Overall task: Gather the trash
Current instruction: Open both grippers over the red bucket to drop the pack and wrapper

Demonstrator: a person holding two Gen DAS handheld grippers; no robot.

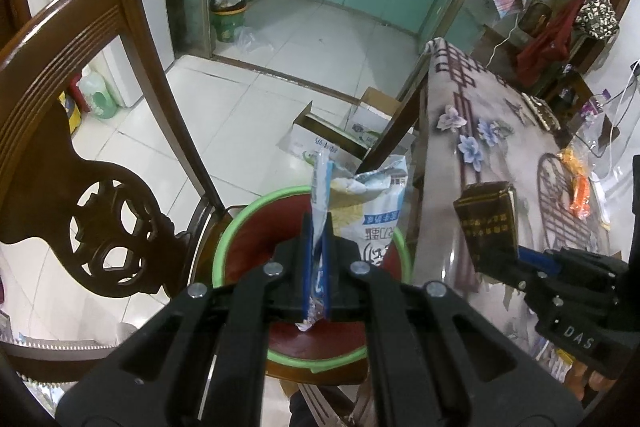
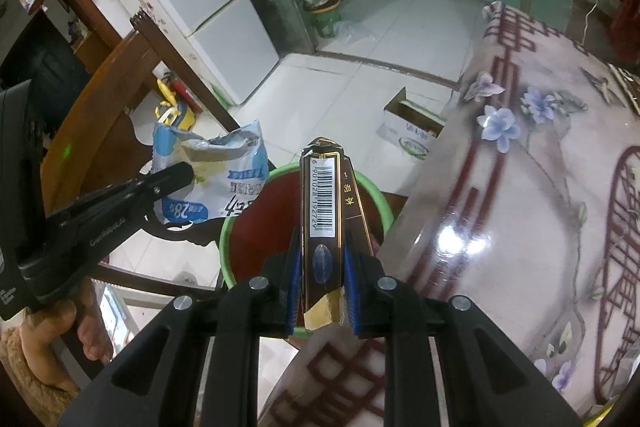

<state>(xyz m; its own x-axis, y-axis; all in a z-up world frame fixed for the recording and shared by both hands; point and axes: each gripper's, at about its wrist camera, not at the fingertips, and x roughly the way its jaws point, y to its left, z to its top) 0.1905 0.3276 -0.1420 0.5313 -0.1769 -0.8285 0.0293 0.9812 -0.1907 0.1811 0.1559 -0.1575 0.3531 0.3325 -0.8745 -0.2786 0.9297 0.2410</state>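
Pinching a crumpled blue-and-white snack bag by its torn edge, the left gripper holds it over the green-rimmed bin with the red inside, its jaws clamped narrow on the foil. Just beside it, the right gripper grips a dark brown cigarette pack, barcode side up, jaws closed against its two sides, the pack's far end out over the same bin. The bin stands on the floor between a carved wooden chair and the table with its flowered cloth. A cardboard box lies open on the tiles beyond.
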